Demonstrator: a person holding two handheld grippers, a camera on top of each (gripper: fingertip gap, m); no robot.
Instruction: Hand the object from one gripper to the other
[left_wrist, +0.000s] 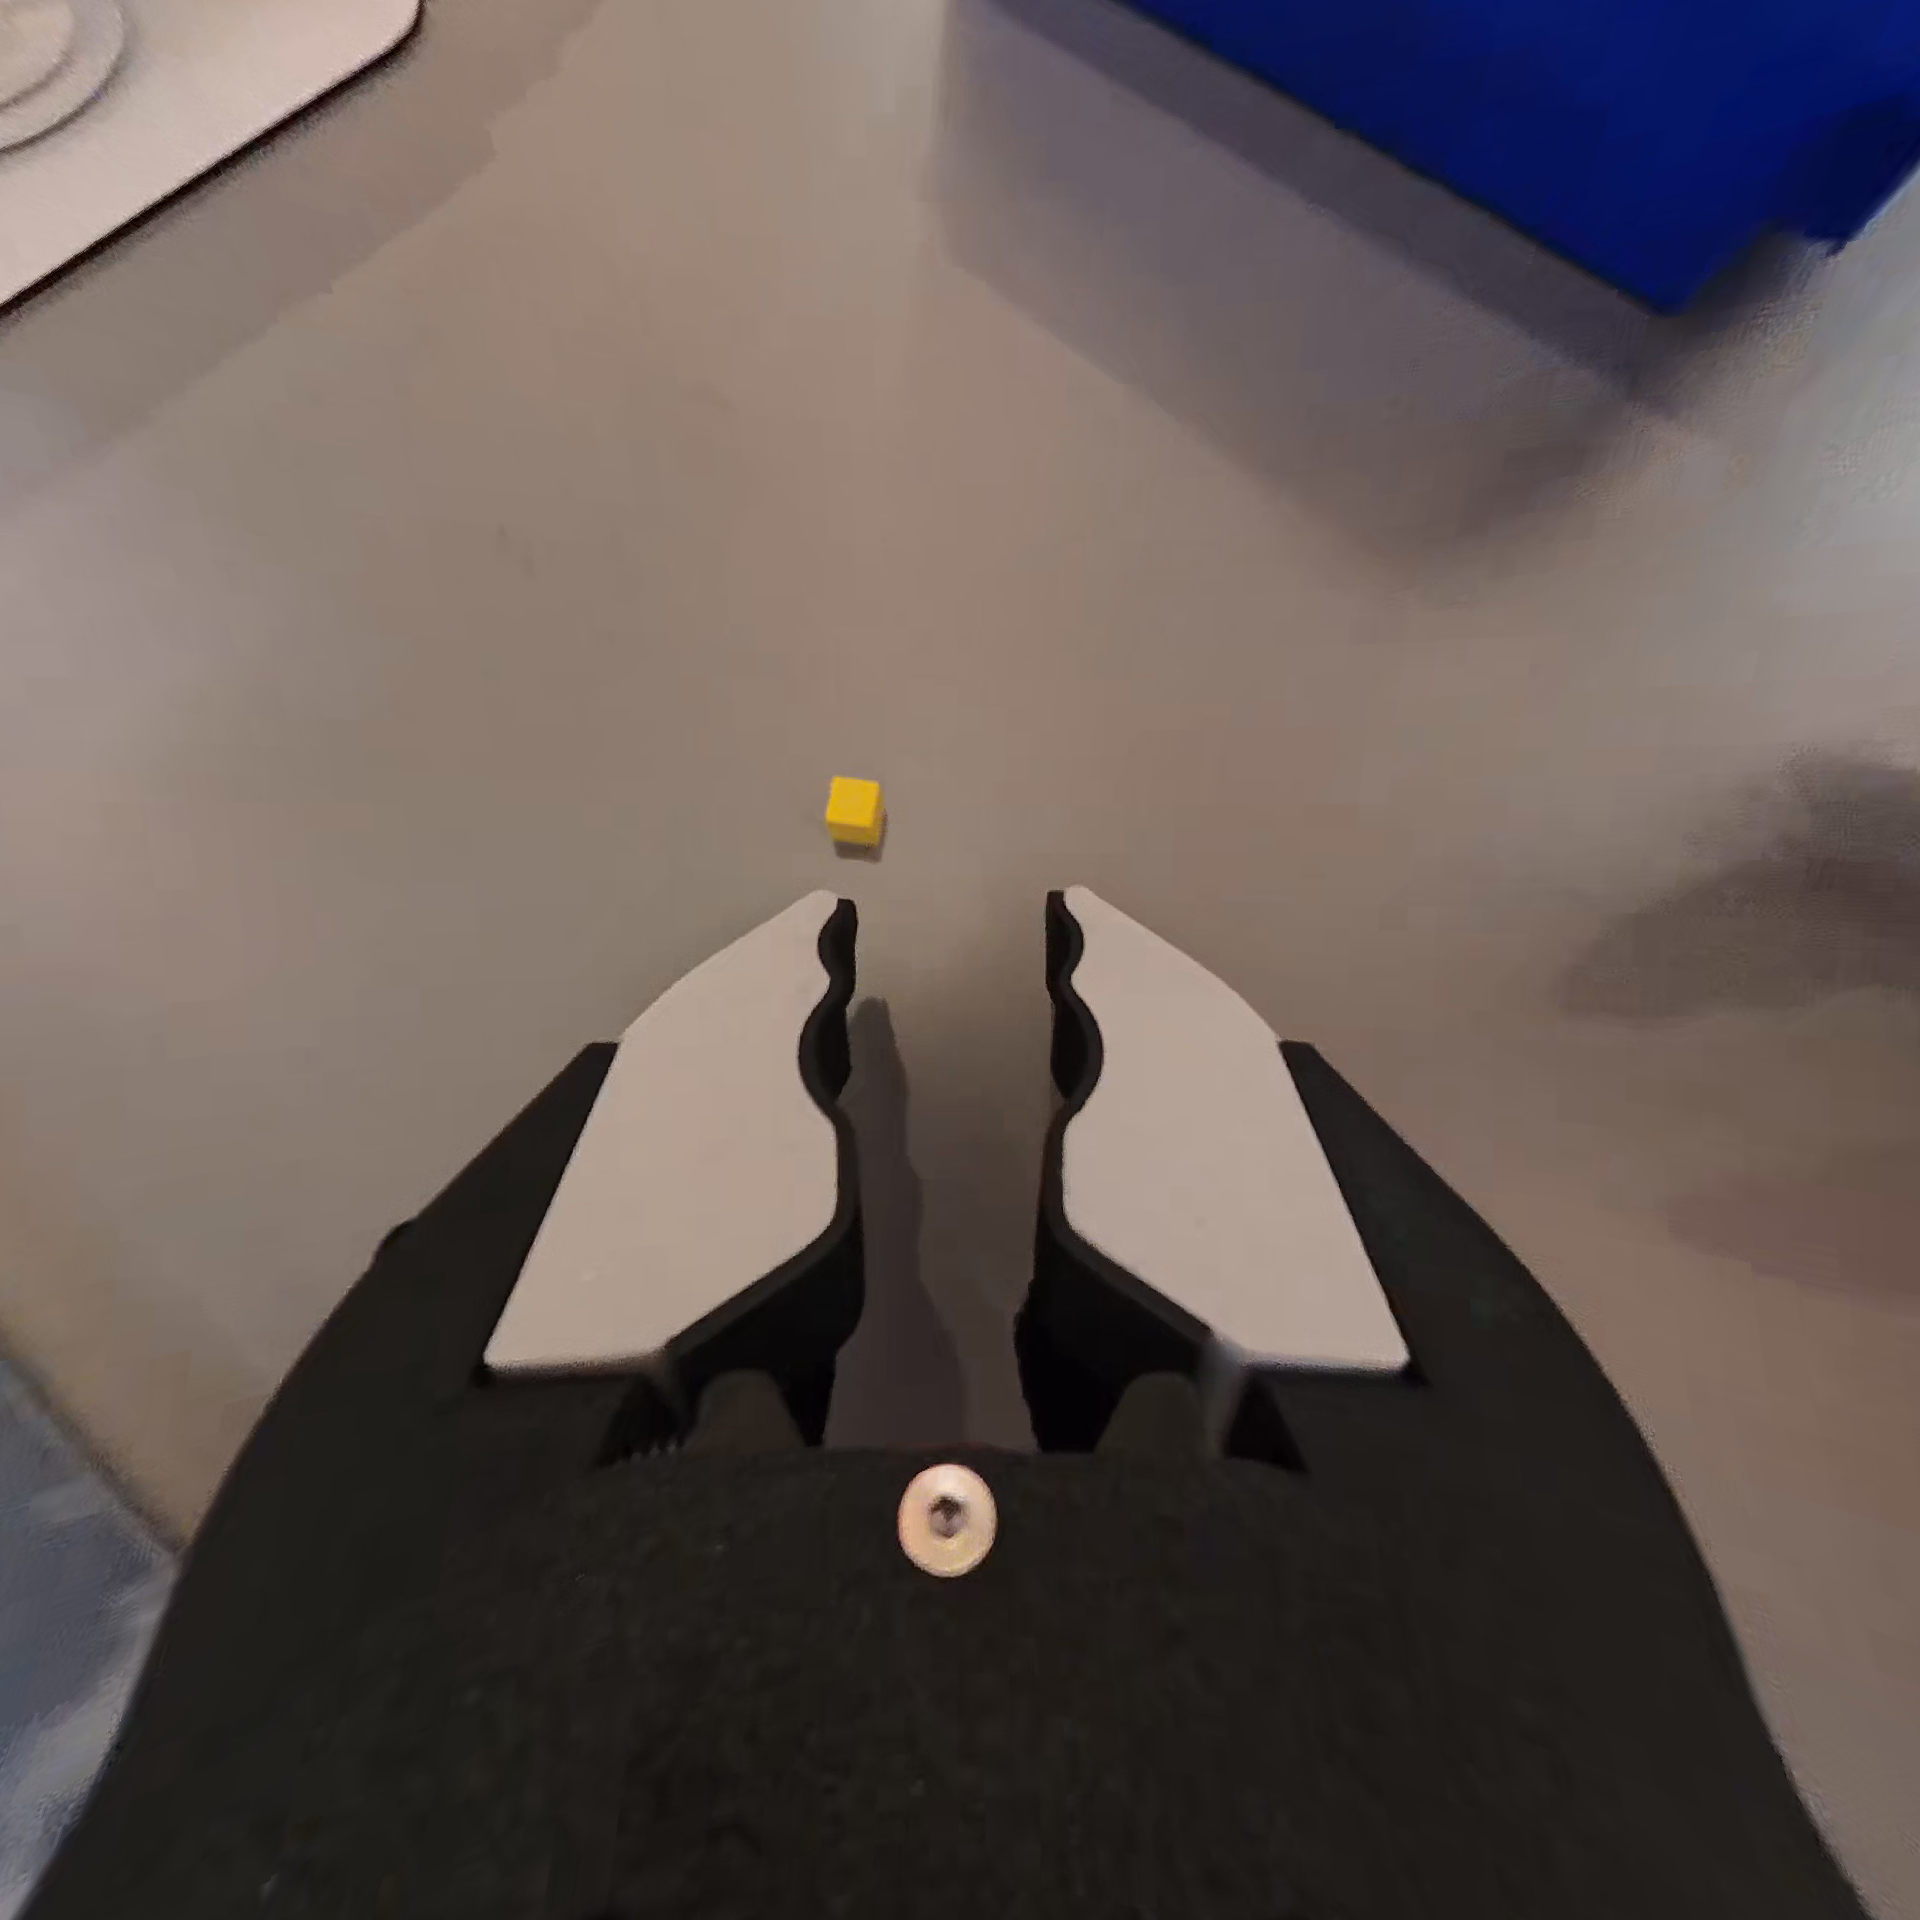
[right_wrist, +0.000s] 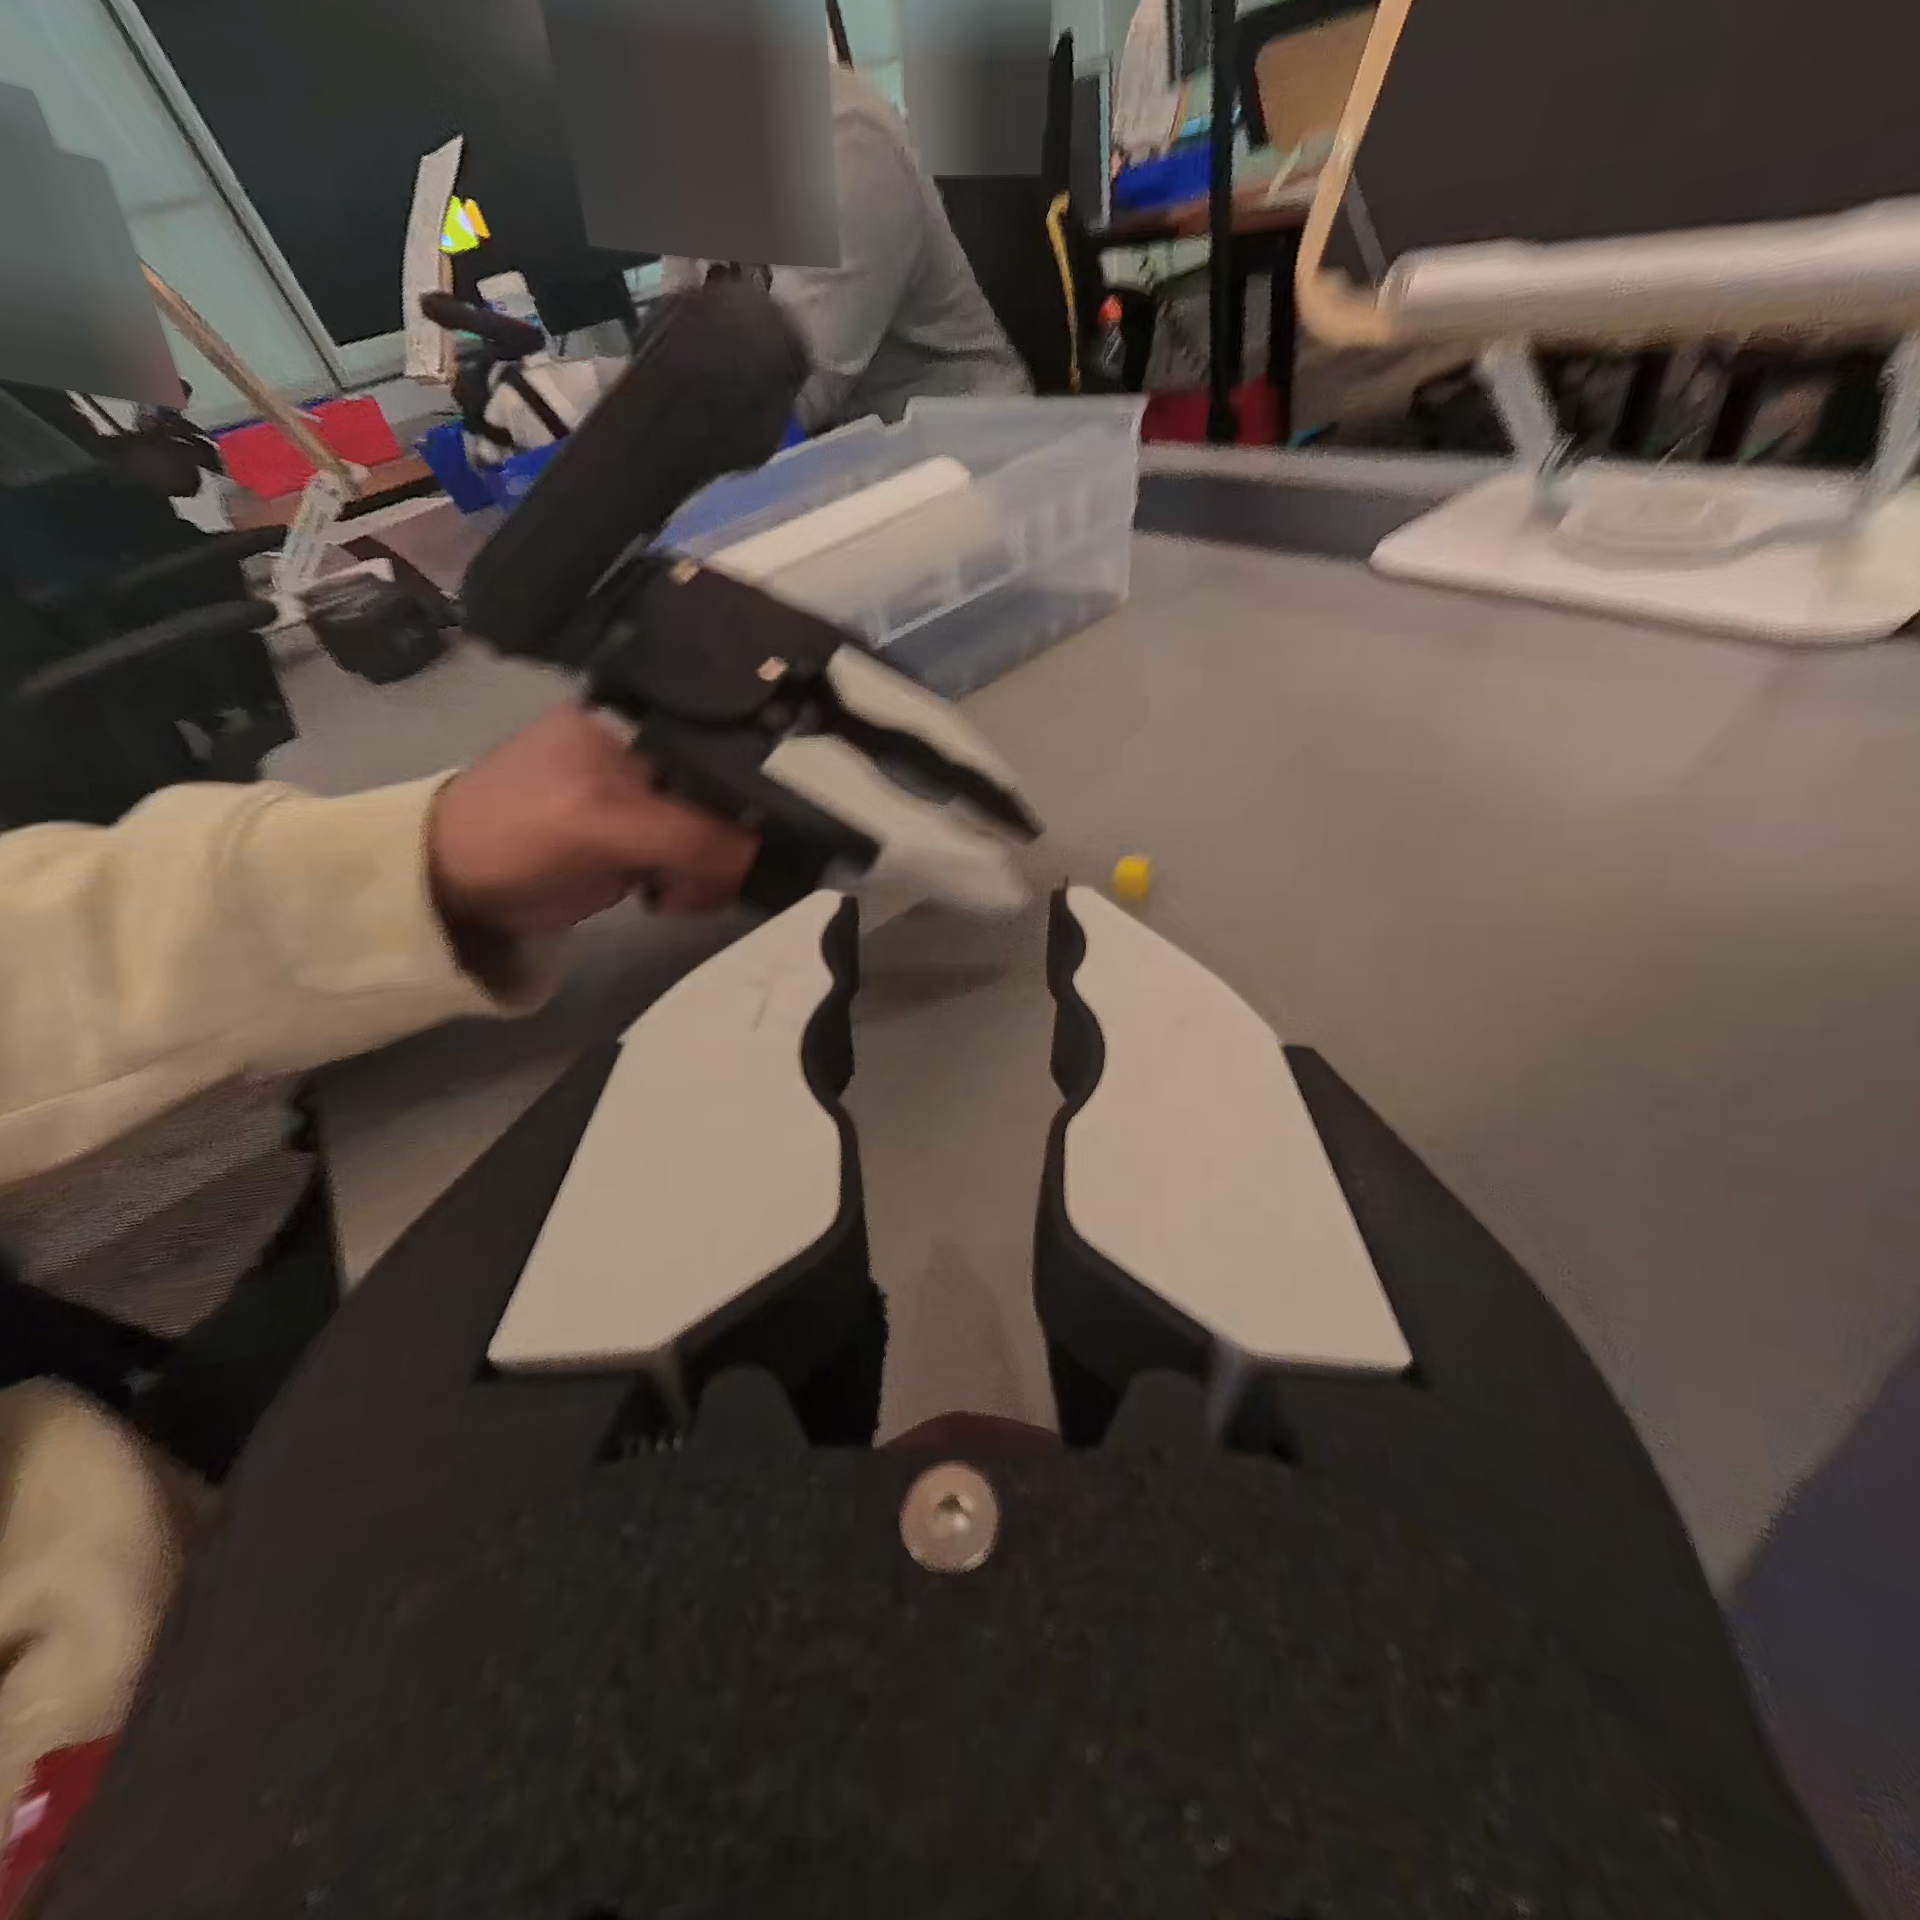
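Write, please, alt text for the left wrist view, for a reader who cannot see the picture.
A small yellow cube sits on a grey table, just beyond the open, empty jaws of the left gripper and slightly left of their gap. A blue box lies at the far right, a white base plate at the far left.

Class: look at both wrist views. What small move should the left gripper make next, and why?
Probably ease the left gripper forward and slightly left, then down around the small yellow cube. The cube lies free on the grey tabletop, just beyond the open left fingertips; the right gripper is also open and empty.
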